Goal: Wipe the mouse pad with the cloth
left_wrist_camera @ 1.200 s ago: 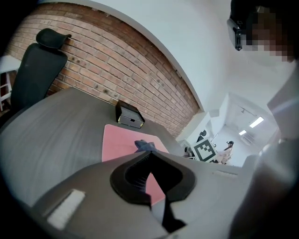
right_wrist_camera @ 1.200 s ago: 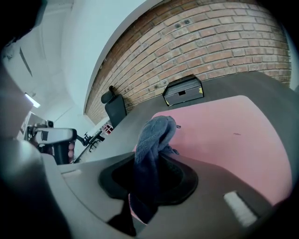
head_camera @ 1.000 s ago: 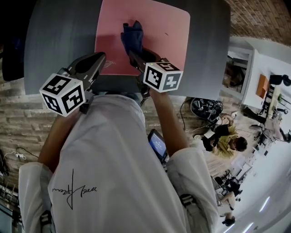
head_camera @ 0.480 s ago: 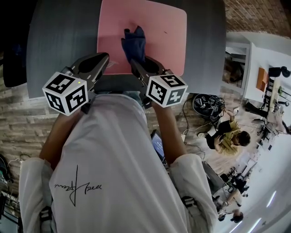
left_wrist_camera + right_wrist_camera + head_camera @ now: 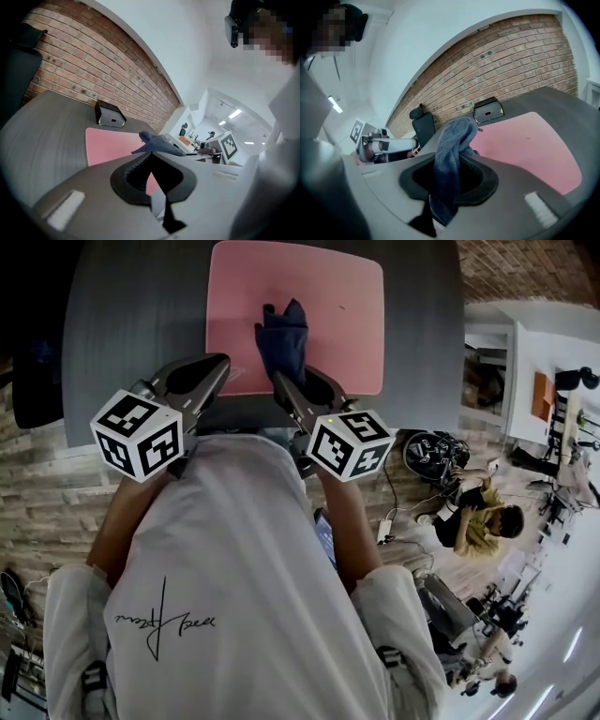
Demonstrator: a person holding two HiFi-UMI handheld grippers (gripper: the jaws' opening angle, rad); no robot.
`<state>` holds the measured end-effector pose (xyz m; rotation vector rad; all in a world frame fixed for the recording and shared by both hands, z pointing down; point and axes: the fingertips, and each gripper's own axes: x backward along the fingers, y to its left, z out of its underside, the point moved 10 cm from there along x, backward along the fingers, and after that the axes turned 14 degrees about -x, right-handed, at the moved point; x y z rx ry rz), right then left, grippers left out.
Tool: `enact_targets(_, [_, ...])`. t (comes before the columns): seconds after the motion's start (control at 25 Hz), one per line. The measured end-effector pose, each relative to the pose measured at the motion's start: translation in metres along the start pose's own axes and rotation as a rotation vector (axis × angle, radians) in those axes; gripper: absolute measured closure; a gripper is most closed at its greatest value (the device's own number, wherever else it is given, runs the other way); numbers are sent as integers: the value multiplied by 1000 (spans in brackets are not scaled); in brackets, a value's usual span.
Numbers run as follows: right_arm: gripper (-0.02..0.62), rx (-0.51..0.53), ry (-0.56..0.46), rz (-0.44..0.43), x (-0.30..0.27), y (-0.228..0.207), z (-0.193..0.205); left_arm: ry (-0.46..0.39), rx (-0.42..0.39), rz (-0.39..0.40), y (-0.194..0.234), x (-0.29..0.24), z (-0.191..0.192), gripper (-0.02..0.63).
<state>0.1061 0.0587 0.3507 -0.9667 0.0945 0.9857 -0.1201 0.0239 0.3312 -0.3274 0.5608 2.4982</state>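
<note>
1. right gripper (image 5: 284, 381): the jaws are clamped on the blue cloth (image 5: 281, 334). in the right gripper view the cloth (image 5: 449, 154) runs straight up through the gap with a bunch sticking out past the tips.
2. the cloth sits on the pink mouse pad (image 5: 333, 310), left of its middle and toward the near edge. the pad lies on the grey table (image 5: 131, 324).
3. left gripper (image 5: 214, 367): the jaws are pressed together with nothing between them. it sits by the pad's near left corner, well left of the cloth.
4. vs a second ago: the right gripper and cloth have slid back toward the person, so the cloth is closer to the pad's near edge. the left gripper has barely shifted.
5. hard to tell: the right gripper covers the cloth's lower end, so i can't see how much of it lies flat on the pad. can't tell if the left gripper's tip touches the pad or hovers over it. the grippers and the person's shirt hide part of the near edge of the pad and table.
6. also there: a small black box (image 5: 110, 115) near the table's far edge by the brick wall, behind the pad.
</note>
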Motion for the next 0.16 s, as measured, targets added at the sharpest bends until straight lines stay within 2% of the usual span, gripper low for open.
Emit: enact_targets(0.16, [502, -6, -16, -22, 11, 11, 2, 4, -17, 6, -6, 1, -3, 597])
